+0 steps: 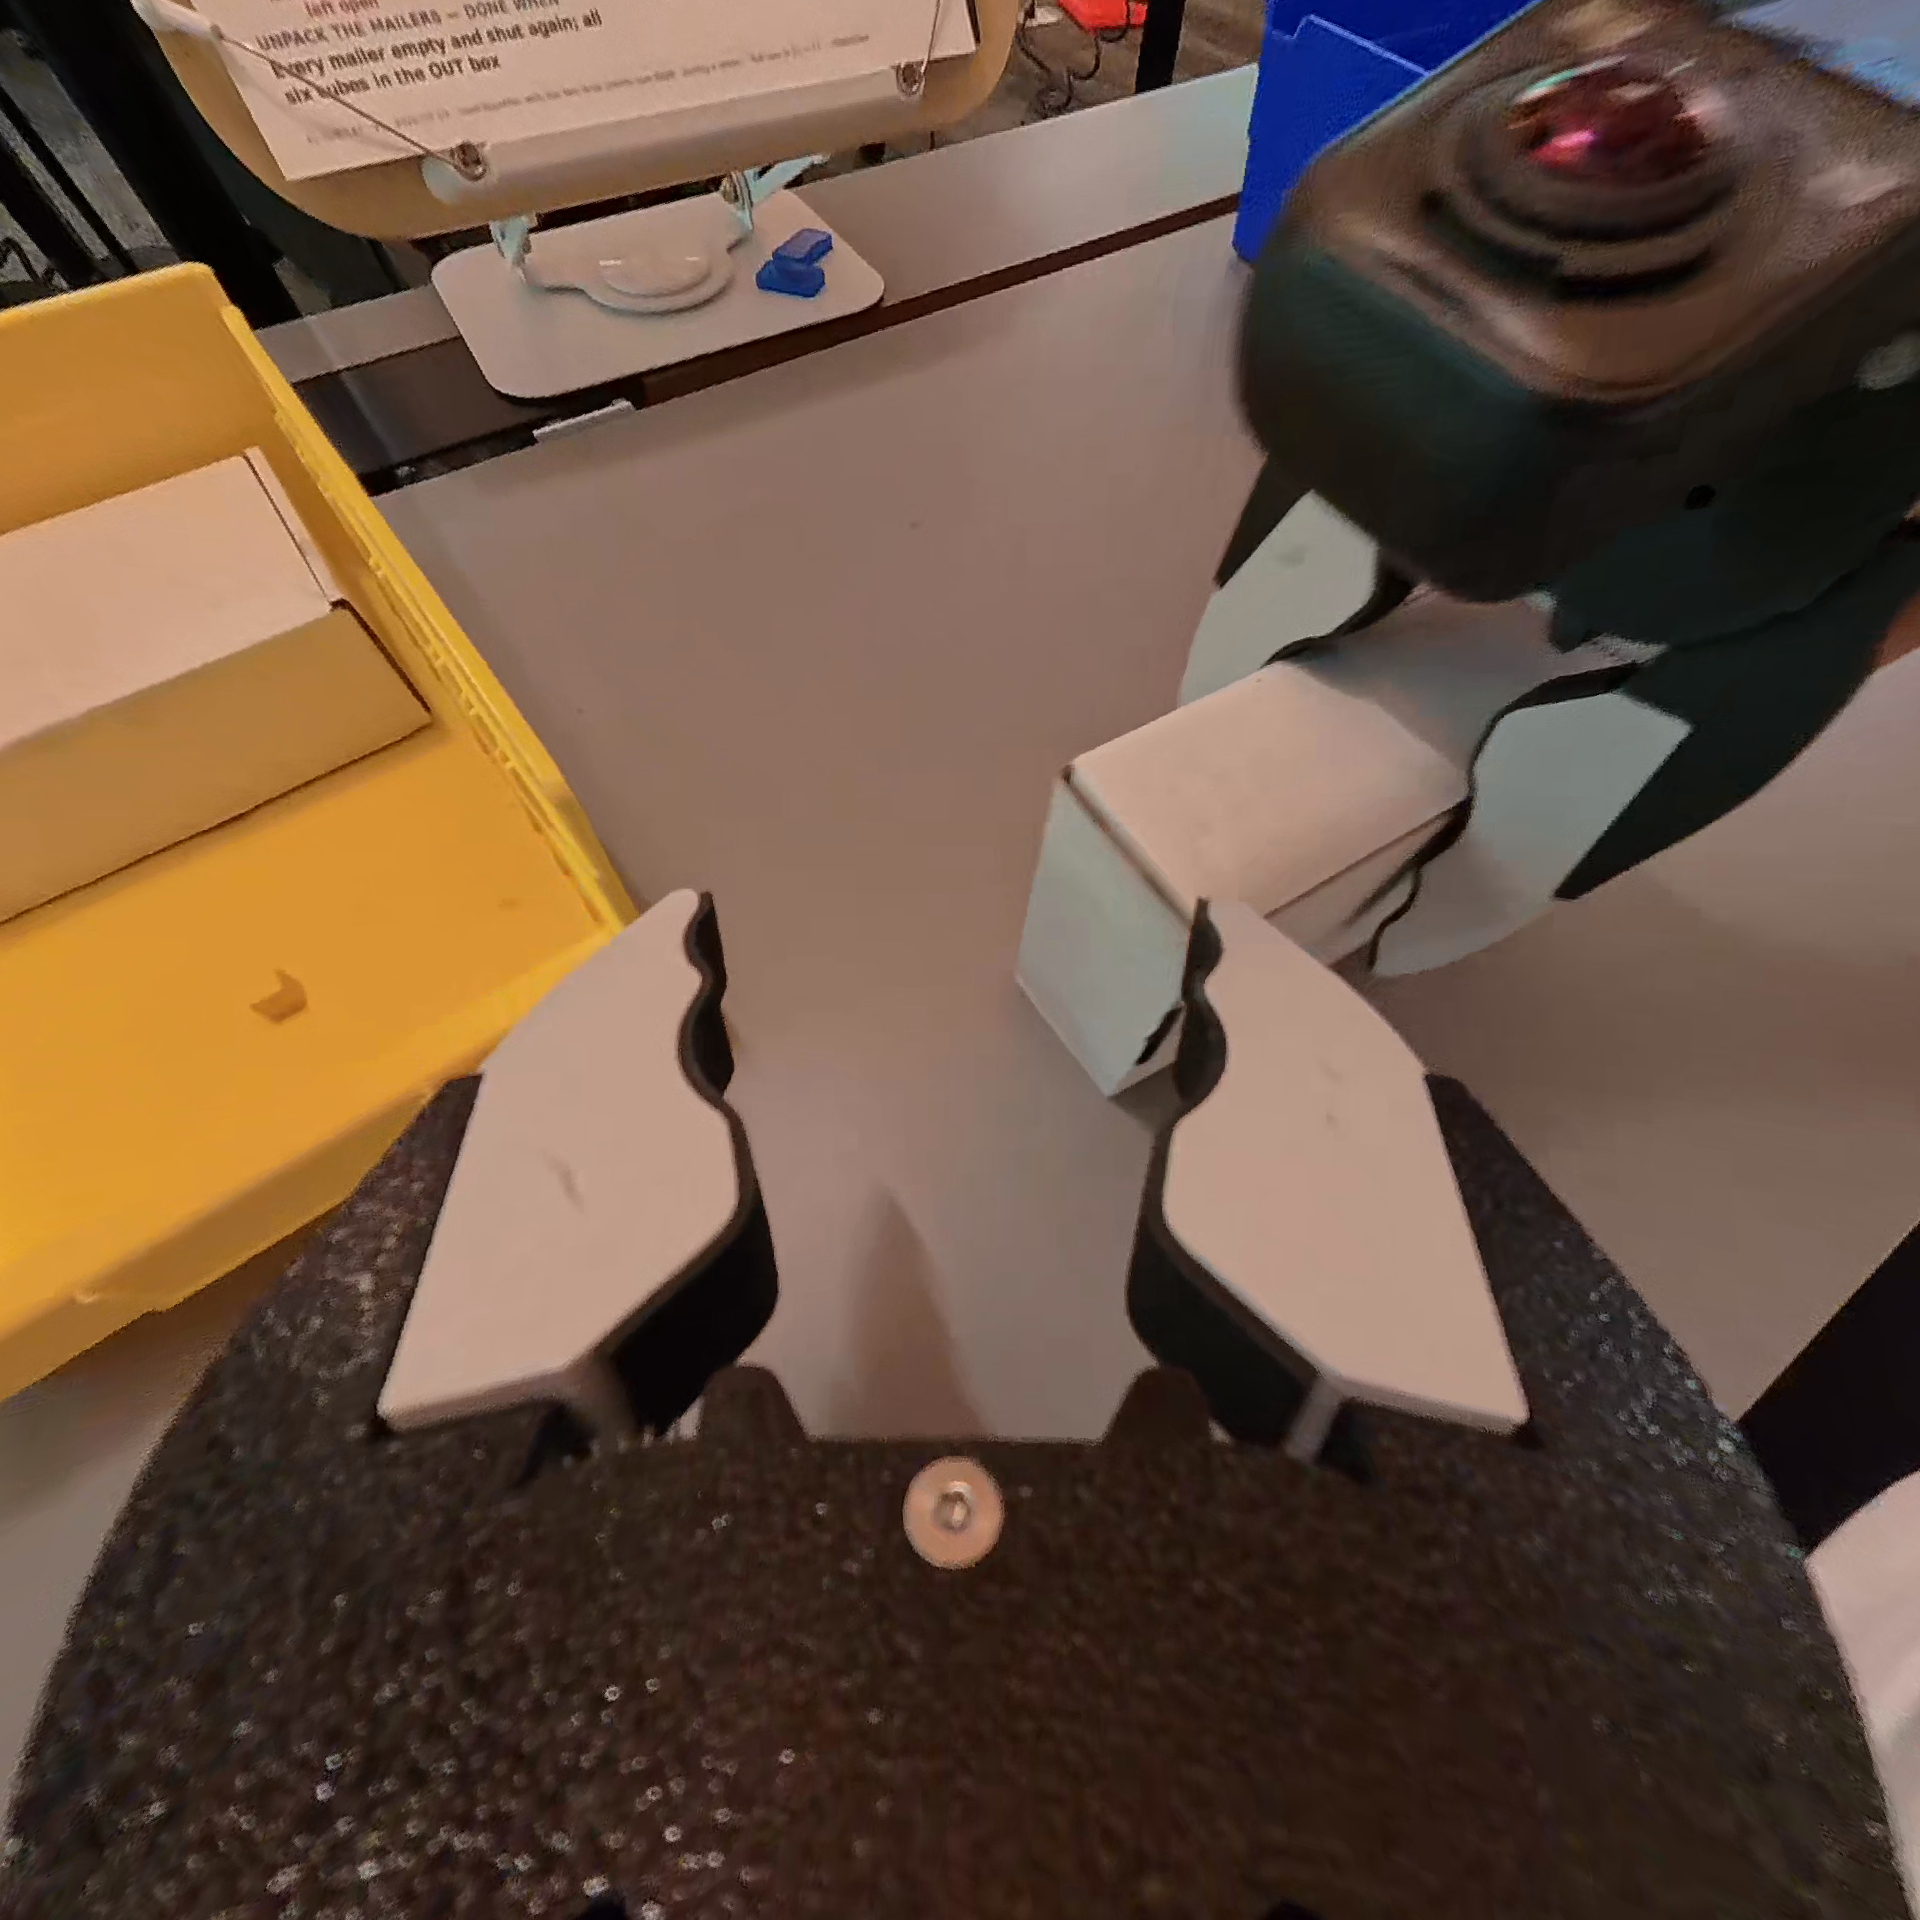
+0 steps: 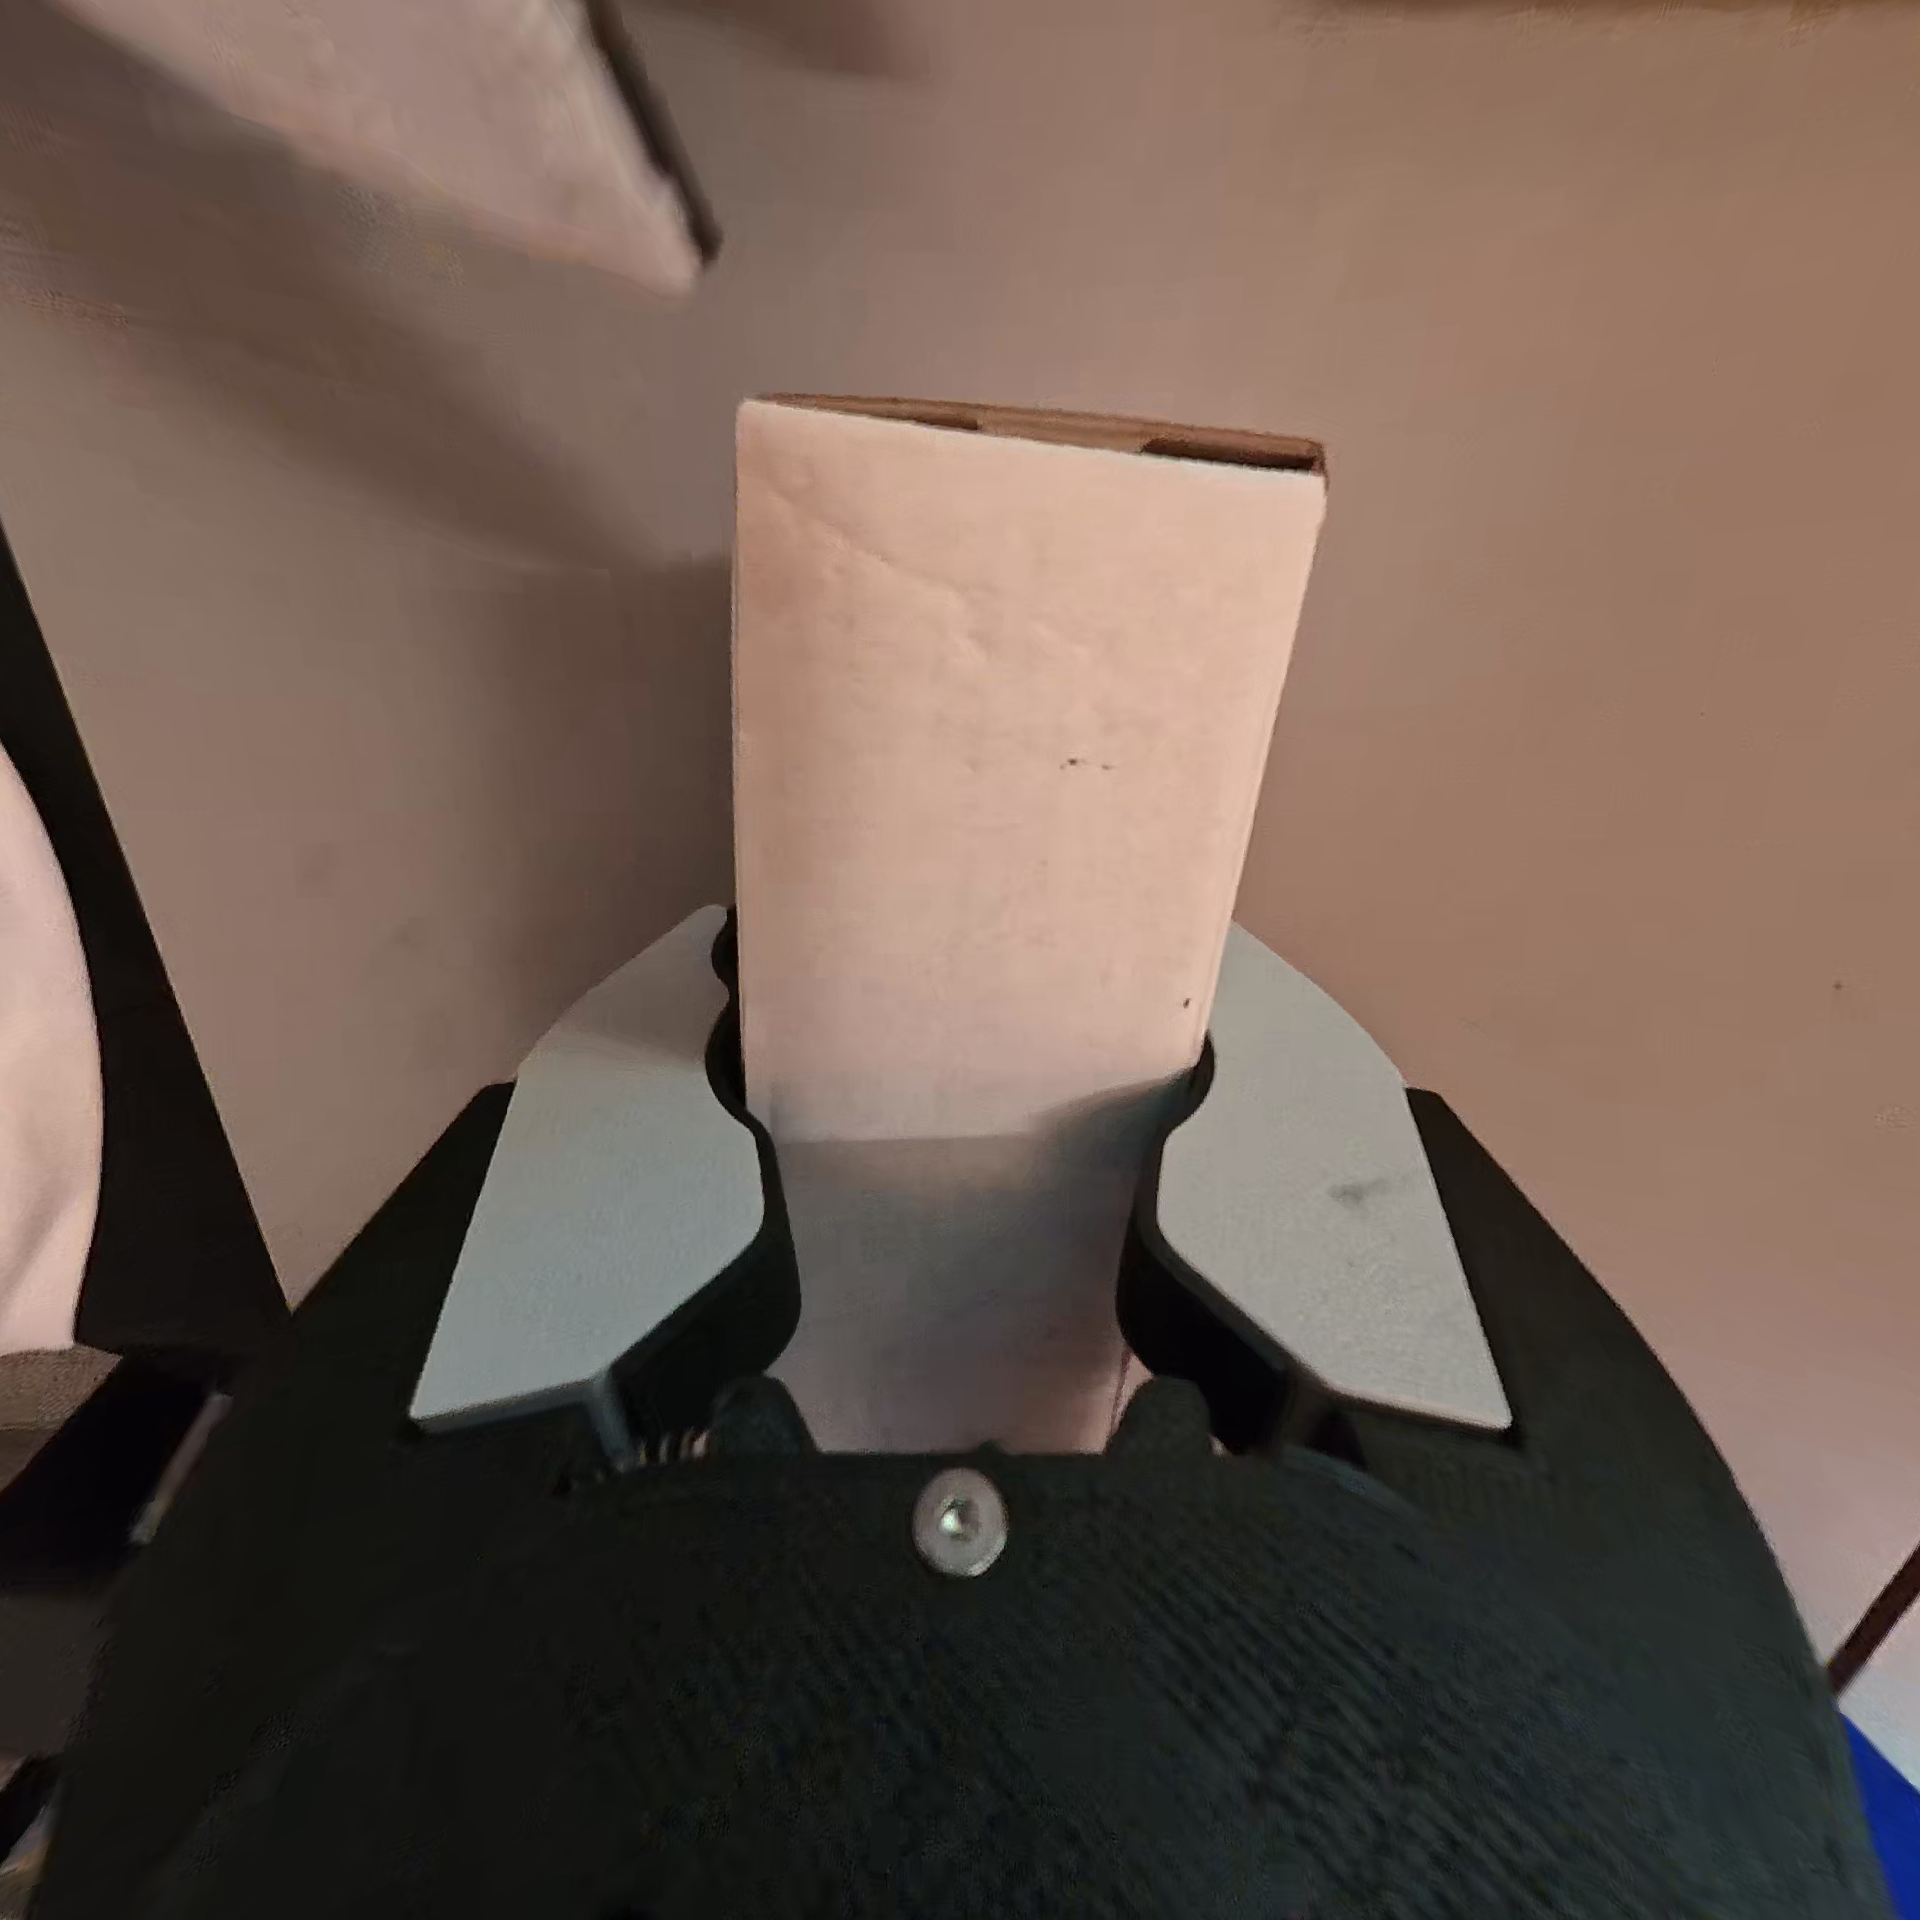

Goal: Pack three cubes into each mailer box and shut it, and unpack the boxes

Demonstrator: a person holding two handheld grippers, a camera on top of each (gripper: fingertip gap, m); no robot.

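Left wrist view: left gripper [image 1: 951, 997] with fingers spread apart, nothing between them, over the grey table [image 1: 831, 644]. At 2 o'clock, right gripper [image 1: 1455, 790] clamped on a white mailer box [image 1: 1236, 831]. Yellow bin [image 1: 260, 1039] at 9 o'clock holds another mailer box [image 1: 156, 665].

Right wrist view: right gripper [image 2: 971, 997] gripping the closed mailer box [image 2: 1008, 748], which extends toward 12 o'clock.

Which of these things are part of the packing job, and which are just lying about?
Job:
white mailer box, clamped in the right gripper
left gripper, open and empty
second mailer box in the yellow bin
blue bin

Lying about:
instruction sheet on its stand
small blue clip
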